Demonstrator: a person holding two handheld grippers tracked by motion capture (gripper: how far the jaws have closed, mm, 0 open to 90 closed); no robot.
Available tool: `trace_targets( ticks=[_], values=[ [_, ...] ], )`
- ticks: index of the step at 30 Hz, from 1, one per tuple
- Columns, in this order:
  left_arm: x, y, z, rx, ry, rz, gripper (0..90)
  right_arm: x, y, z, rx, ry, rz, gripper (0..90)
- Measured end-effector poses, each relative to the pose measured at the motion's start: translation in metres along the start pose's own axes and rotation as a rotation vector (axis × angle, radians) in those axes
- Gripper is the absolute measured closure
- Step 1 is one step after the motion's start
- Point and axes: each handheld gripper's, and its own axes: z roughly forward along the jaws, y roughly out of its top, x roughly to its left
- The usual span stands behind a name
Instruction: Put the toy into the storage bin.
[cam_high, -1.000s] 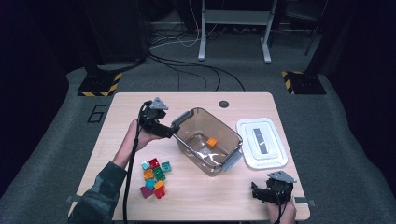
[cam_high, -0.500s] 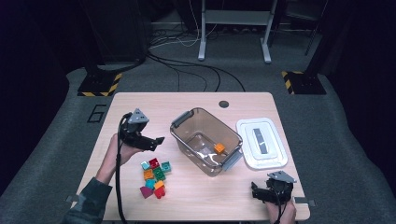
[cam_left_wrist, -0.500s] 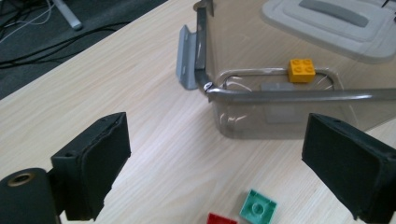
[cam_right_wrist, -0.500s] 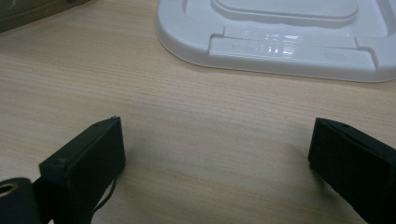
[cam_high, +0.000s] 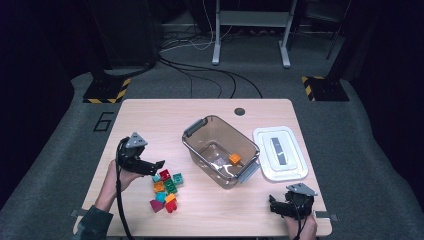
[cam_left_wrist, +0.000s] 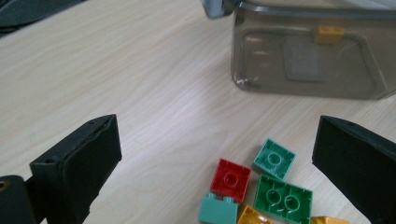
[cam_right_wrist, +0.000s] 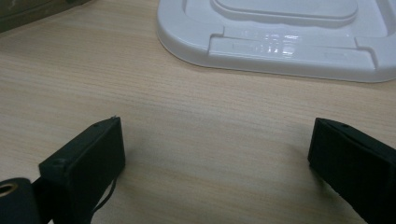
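Note:
A pile of coloured bricks (cam_high: 166, 187) lies on the table left of a clear brown bin (cam_high: 197, 131). One orange brick (cam_high: 234, 159) sits on the bin's floor. My left gripper (cam_high: 157, 166) hovers low at the pile's upper left edge, open, its jaws having just been opening, with nothing held. In the left gripper view the left gripper (cam_left_wrist: 215, 158) frames a red brick (cam_left_wrist: 230, 176), a teal brick (cam_left_wrist: 274, 158) and a green brick (cam_left_wrist: 282, 198) on the wood beyond. My right gripper (cam_high: 273, 204) rests open at the front right edge; in its own view the right gripper (cam_right_wrist: 215, 158) spans bare wood.
A white lid (cam_high: 280, 152) lies flat to the right of the bin, the same lid (cam_right_wrist: 280, 42) just ahead of the right jaws. The bin's wall (cam_left_wrist: 308, 60) stands beyond the bricks, the orange brick (cam_left_wrist: 328, 33) showing through it. A dark hole (cam_high: 240, 111) marks the table's far side.
My left gripper has left the bin's near rim and moved left and down to the brick pile, its jaws wider apart. The right gripper has stayed put.

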Motion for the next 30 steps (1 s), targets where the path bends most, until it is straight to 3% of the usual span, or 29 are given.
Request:
trace_targets(
  ticks=[8, 11, 18, 20, 24, 25, 30],
  values=[
    [0.007, -0.035, 0.020, 0.045, -0.016, -0.061, 0.0, 0.000, 0.000, 0.000, 0.000, -0.001, 0.000, 2.9],
    [0.011, -0.048, 0.030, 0.083, -0.019, -0.090, 0.0, 0.000, 0.000, 0.000, 0.000, -0.002, 0.001, 2.9],
    [0.018, -0.065, 0.044, 0.129, -0.025, -0.119, 3.8, 0.000, 0.000, 0.000, 0.000, -0.002, 0.001, 2.9],
    [0.018, -0.068, 0.046, 0.131, -0.015, -0.122, 7.8, 0.000, 0.000, 0.000, 0.000, -0.002, 0.001, 2.9],
    [0.017, -0.070, 0.047, 0.127, -0.032, -0.112, 20.3, 0.000, 0.000, 0.000, 0.000, -0.003, 0.001, 2.9],
    [0.016, -0.071, 0.048, 0.123, -0.037, -0.105, 27.4, 0.000, 0.000, 0.000, 0.000, -0.003, 0.001, 2.9],
    [0.015, -0.072, 0.049, 0.141, -0.060, -0.069, 42.5, 0.000, 0.000, 0.000, 0.000, -0.003, 0.001, 2.9]
  ],
)
